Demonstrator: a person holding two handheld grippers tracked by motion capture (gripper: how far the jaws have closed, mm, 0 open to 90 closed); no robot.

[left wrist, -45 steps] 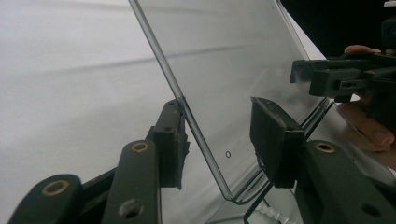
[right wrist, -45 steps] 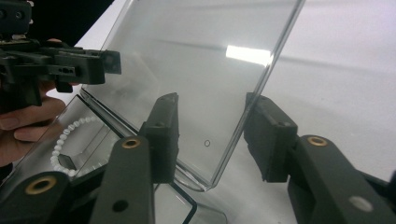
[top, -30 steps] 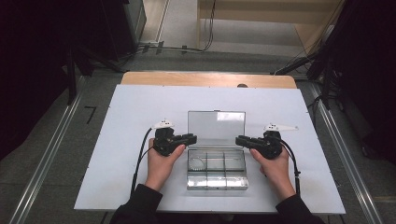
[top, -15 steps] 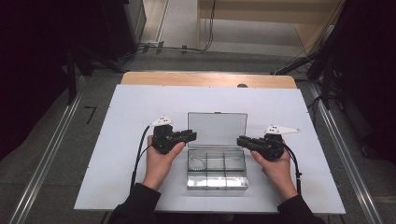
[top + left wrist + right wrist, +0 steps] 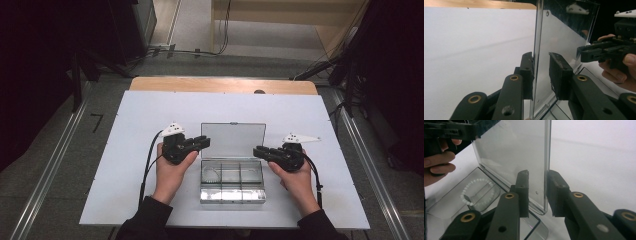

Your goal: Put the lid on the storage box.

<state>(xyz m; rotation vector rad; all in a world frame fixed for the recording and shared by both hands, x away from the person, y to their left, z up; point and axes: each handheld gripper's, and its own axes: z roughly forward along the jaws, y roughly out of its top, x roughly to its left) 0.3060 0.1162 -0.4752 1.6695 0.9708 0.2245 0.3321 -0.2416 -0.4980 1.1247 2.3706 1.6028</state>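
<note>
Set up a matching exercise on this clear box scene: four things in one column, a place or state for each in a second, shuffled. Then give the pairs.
1. lid
2. bead bracelet
3. left gripper
4. right gripper

A. lies in a box compartment
B. stands raised, hinged open
C. jaws straddle the lid's left edge
D. jaws straddle the lid's right edge

Pairs: 1-B, 2-A, 3-C, 4-D

Looking like a lab or recording studio, not a home: a white board (image 5: 125, 150) is lying over a wooden tabletop (image 5: 220, 85) as a bare staged work surface. Metal rails (image 5: 50, 170) are running along the grey carpeted floor (image 5: 100, 105) on both sides, cables (image 5: 200, 50) are trailing across it, and dark equipment (image 5: 60, 40) is standing around the edges.
</note>
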